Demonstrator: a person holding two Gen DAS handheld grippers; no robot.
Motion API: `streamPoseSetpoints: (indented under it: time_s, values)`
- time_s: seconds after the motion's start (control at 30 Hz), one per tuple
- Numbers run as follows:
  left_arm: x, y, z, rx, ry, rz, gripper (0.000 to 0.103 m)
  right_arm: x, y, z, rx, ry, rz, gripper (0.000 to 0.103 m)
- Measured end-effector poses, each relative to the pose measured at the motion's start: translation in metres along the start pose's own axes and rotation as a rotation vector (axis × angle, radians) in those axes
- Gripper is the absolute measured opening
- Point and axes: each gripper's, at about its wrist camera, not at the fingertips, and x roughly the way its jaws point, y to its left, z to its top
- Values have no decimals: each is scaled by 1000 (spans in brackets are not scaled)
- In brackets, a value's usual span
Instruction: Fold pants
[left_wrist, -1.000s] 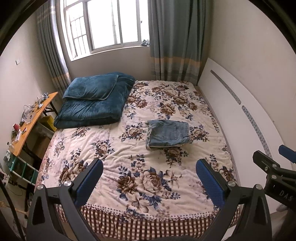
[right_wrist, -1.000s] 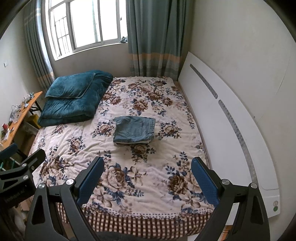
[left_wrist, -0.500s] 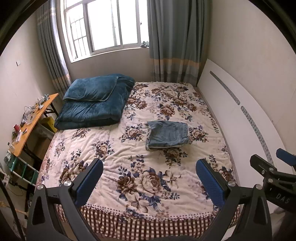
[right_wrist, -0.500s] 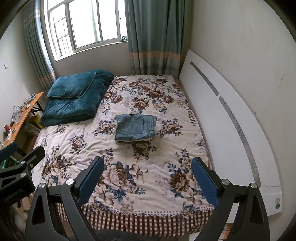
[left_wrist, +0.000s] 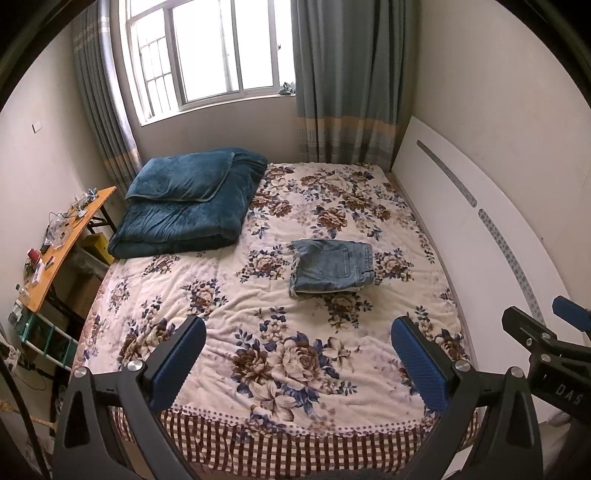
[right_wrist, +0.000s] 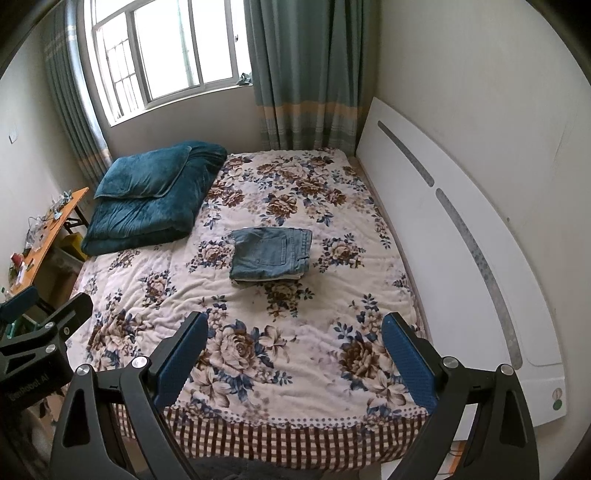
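A pair of blue denim pants lies folded into a compact rectangle near the middle of the flowered bed; it also shows in the right wrist view. My left gripper is open and empty, held above the foot of the bed, well short of the pants. My right gripper is open and empty too, beside the left one. The right gripper shows at the right edge of the left wrist view, and the left gripper at the left edge of the right wrist view.
A folded teal quilt with a pillow lies at the bed's far left. A white headboard runs along the right wall. An orange side table with small items stands left of the bed. Window and curtains are at the far wall.
Both grippers have drawn back and slightly up from the bed, so the folded pants look a little farther away. The pants have not moved. Both grippers stay open.
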Motion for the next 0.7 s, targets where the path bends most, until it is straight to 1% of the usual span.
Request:
streamPoseSetpoints:
  time_s: [0.43,0.57,0.7]
  values:
    - [-7,-6,-6,6,2,0,103,-3,-4,-4,7,0,5,97]
    - [-11,-8,-10,13,-5,-8,103,-6,-4,-7,10,-1,4,97]
    - [-15,-12,-14,28,-19,1,103,-10,-4,-11,13,-4,6,97]
